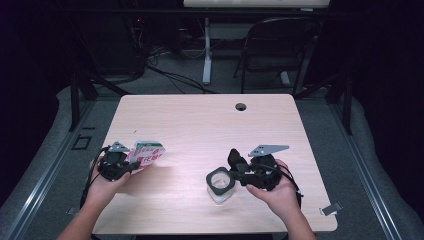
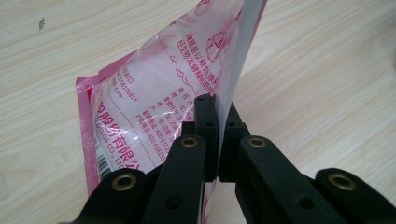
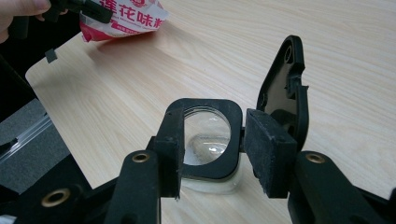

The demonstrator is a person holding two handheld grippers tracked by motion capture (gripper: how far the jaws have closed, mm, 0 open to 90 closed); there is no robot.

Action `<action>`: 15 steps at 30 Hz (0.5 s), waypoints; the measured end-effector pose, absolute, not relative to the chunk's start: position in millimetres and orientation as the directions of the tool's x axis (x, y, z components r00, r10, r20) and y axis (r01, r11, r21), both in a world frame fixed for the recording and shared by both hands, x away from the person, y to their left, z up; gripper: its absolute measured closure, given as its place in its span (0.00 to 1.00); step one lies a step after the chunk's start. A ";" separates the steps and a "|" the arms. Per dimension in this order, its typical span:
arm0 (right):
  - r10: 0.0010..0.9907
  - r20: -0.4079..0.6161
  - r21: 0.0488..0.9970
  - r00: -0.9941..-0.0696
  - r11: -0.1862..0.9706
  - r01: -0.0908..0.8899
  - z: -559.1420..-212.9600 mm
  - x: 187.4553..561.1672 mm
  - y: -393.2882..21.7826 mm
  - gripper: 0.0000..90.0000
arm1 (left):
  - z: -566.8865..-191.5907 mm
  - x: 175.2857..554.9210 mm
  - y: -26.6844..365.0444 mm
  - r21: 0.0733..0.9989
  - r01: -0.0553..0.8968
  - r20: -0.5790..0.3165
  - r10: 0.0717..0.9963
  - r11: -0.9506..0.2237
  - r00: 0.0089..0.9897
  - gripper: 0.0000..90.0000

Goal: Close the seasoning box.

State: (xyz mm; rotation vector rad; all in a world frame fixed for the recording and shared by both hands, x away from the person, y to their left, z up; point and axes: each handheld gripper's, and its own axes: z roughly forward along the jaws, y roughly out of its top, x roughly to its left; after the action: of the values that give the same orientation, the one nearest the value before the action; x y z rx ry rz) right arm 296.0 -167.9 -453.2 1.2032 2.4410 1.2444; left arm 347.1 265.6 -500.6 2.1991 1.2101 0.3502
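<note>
Left claw clamps pink packet (edge pinched); right claw grips clear container.

the table top is evenly lit from overhead while the room around it sinks into near black. soft shadow lies under the pink bag beside the left gripper. glare glints on the clear container between the right gripper jaws; nearest jaw parts look soft.

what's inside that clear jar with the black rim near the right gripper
Through the open mouth of the jar only clear walls and bottom show, nothing inside. Its near wall is hidden behind the right gripper fingers.
</note>
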 end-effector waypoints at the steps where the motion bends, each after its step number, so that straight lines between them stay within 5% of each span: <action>1: 0.714 0.211 0.734 -0.667 0.334 0.591 -453.2 296.0 -167.9 0.65 | -500.6 347.1 265.6 0.615 0.676 -0.054 0.833 -0.406 0.550 1.00; 15: 0.715 0.216 0.732 -0.665 0.332 0.595 -454.6 296.6 -167.0 0.65 | -478.5 351.0 274.8 0.614 0.661 -0.005 0.836 -0.431 0.549 1.00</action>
State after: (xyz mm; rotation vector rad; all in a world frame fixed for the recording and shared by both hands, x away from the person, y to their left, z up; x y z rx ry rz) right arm 296.6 -167.0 -454.6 1.2101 2.4423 1.2447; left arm 351.0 274.8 -478.5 2.2228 1.2021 0.4071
